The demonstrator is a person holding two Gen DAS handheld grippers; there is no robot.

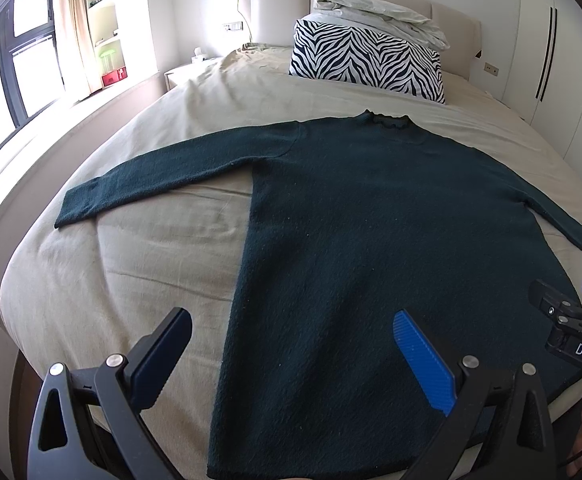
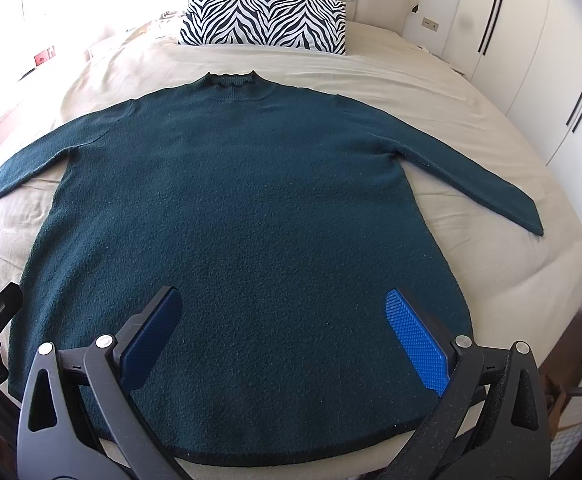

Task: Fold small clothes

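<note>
Zebra-print pillow (image 2: 265,20) beyond flat sweater (image 2: 235,216)

Bedroom surroundings: bed, pillow, bedding, window and wardrobe

A bed (image 1: 131,264) is lying under a beige sheet; a zebra-striped pillow (image 1: 367,60) is resting near its padded headboard (image 1: 275,4), with a crumpled white duvet (image 1: 379,12) sitting on top of the pillow; a dark-framed window (image 1: 23,52) is letting in bright daylight at the left, a pale curtain (image 1: 75,24) hanging beside it; shelves (image 1: 105,8) are standing behind the curtain, holding a green item and a red box; white wardrobe doors (image 2: 531,64) with dark vertical handles are lining the right wall; a wall socket (image 2: 430,23) is showing beside the headboard.
</note>
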